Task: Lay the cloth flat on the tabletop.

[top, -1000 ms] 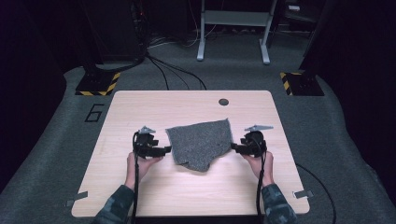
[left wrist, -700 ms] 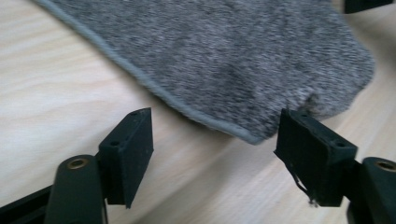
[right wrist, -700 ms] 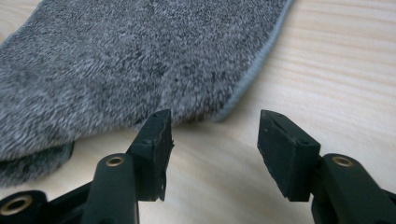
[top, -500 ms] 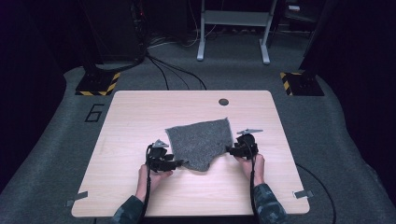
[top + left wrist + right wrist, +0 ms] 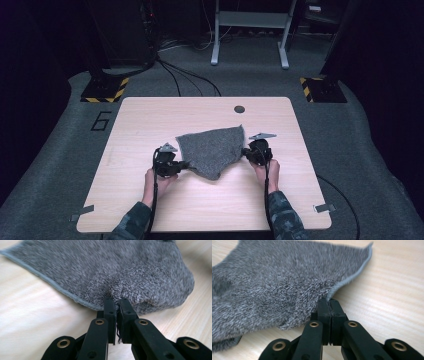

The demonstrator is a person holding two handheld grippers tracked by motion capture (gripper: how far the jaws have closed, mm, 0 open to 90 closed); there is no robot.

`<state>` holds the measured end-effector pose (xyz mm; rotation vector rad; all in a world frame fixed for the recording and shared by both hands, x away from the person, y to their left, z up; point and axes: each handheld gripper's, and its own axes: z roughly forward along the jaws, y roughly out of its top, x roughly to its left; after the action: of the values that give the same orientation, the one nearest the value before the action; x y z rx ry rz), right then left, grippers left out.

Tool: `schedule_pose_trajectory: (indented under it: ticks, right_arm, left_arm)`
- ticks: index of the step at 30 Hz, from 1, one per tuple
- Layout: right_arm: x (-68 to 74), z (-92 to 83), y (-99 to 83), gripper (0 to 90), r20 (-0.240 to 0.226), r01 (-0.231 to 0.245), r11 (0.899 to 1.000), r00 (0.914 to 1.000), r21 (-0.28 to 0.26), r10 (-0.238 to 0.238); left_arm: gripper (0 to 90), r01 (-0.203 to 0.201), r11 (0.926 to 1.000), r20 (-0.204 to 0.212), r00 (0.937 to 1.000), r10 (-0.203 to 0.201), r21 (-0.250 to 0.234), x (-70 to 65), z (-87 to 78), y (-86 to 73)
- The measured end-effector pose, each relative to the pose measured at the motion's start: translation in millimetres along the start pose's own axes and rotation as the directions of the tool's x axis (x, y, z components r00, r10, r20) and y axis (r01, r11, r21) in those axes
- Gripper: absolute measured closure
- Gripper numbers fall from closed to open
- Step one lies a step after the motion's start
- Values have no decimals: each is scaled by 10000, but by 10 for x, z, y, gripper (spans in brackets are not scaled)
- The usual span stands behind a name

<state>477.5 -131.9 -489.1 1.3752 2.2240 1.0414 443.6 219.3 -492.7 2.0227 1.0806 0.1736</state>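
Mid-fold, likely: grey towel (image 5: 212,149) on the tabletop (image 5: 150,115), pinched by left gripper (image 5: 184,164) and right gripper (image 5: 246,153), 2 jaws clamped each. Next: lift together, keep tension.

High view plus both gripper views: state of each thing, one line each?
grey towel: on the table, partly bunched, pinched at two edges.
left gripper: shut on the towel's edge, fabric puckered between its jaws.
right gripper: shut on the towel's hemmed edge.
table: bare wood round the towel, dark round hole near its far edge.
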Motion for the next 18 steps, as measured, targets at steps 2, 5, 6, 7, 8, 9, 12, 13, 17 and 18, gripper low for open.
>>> schedule_pose_trajectory:
  ticks: [2, 5, 6, 7, 8, 9, 12, 13, 17, 18]
  right_arm:
    - [21, -86, 52, 899, 48, 145, 9997, 9999, -215, -144]
    - [67, -269, 167, 899, 128, 214, 9983, 9997, -550, -207]
    - [91, -340, 211, 899, 164, 267, 9974, 9995, -673, -257]
    - [118, -408, 260, 899, 221, 327, 9964, 9993, -781, -310]
    - [118, -408, 260, 899, 221, 327, 9964, 9993, -781, -310]
    - [158, -531, 377, 899, 400, 446, 9933, 9984, -1063, -406]
    - [123, -474, 541, 898, 665, 400, 9942, 9972, -999, -335]
    - [96, -373, 590, 887, 695, 263, 9972, 9974, -703, -214]
    - [14, -32, 550, 742, 558, -98, 9993, 9984, 371, 77]
    - [3, -5, 502, 713, 441, -142, 9986, 9990, 506, 120]
  left_arm:
    - [861, 26, 10000, -56, 10000, -26, -62, 77, -69, 74]
    - [860, 242, 9996, 39, 9997, -242, -144, 194, -175, 187]
    - [860, 242, 9996, 39, 9997, -242, -144, 194, -175, 187]
    - [859, 374, 9992, 80, 9993, -373, -169, 262, -248, 269]
    - [858, 374, 9992, 80, 9993, -373, -169, 262, -248, 269]
    - [856, 326, 9993, -16, 9995, -326, -155, 308, -282, 324]
    - [812, 435, 9990, -511, 9978, -432, 41, 439, -233, 437]
    - [729, 780, 9959, -779, 9942, -743, 457, 509, -109, 471]
    - [496, 1080, 9919, -854, 9911, -1022, 665, 522, 7, 364]
    - [470, 1080, 9919, -854, 9911, -1022, 665, 522, 7, 364]
